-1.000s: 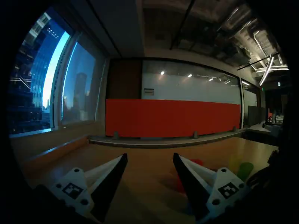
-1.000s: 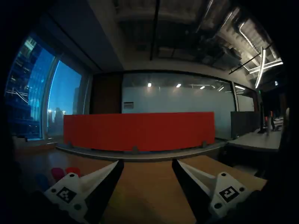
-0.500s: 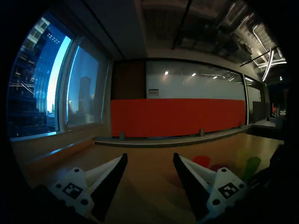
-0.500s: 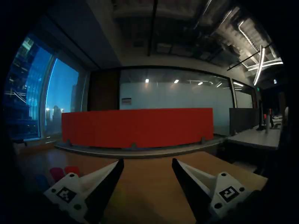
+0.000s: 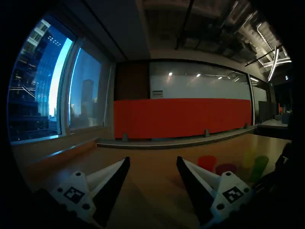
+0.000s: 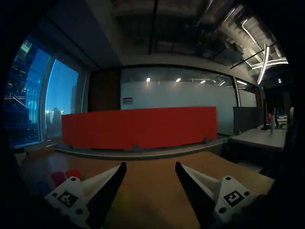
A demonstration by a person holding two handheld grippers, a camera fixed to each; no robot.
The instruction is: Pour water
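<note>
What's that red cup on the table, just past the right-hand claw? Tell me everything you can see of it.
The red cup is a plain, plastic-looking tumbler standing upright on the wooden table, close beside a dark purple cup. Its base is hidden behind one finger of the open left gripper, which sits nearer the camera and holds nothing. The dim light hides any contents.

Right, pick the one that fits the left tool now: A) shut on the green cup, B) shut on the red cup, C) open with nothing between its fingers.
C: the left tool is open with an empty gap; the red cup and green cup stand off to its right, untouched.
</note>
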